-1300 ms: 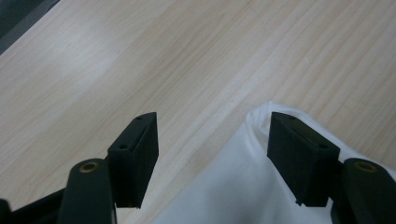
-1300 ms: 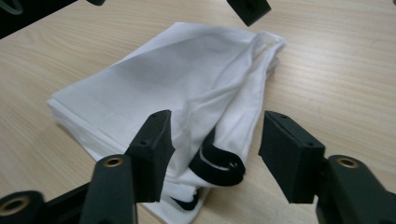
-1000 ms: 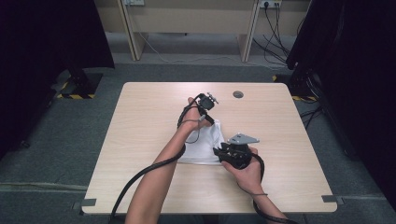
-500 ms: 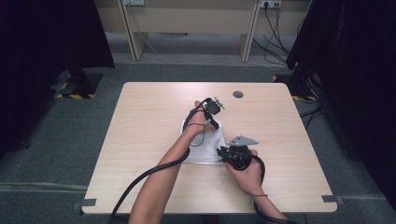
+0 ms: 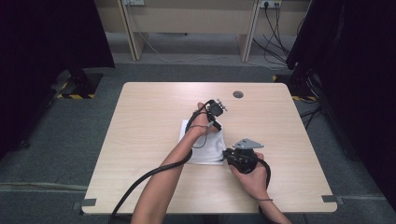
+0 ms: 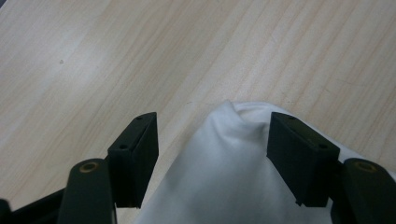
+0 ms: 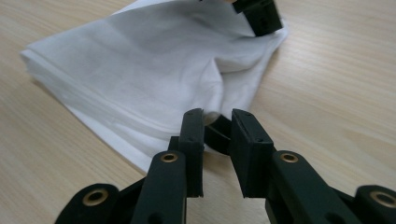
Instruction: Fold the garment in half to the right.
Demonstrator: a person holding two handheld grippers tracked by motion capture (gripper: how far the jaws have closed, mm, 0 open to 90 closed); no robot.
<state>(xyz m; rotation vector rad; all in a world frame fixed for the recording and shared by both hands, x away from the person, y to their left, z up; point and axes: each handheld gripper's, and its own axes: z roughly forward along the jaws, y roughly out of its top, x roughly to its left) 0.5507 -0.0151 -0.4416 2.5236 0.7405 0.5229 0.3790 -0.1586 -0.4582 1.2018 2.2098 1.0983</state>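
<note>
one folded white cotton cloth (image 5: 204, 145) lies mid-table on the pale wooden table (image 5: 140, 121). left gripper (image 6: 212, 140) jaws stand apart, straddling a raised far corner of the cloth without pinching it. right gripper (image 7: 217, 140) jaws, just closing then easing, are nearly together with a narrow gap at the near edge, no fabric between. risk: right closes on air, or left snags one layer and unfolds the stack. count: one cloth, two grippers.
</note>
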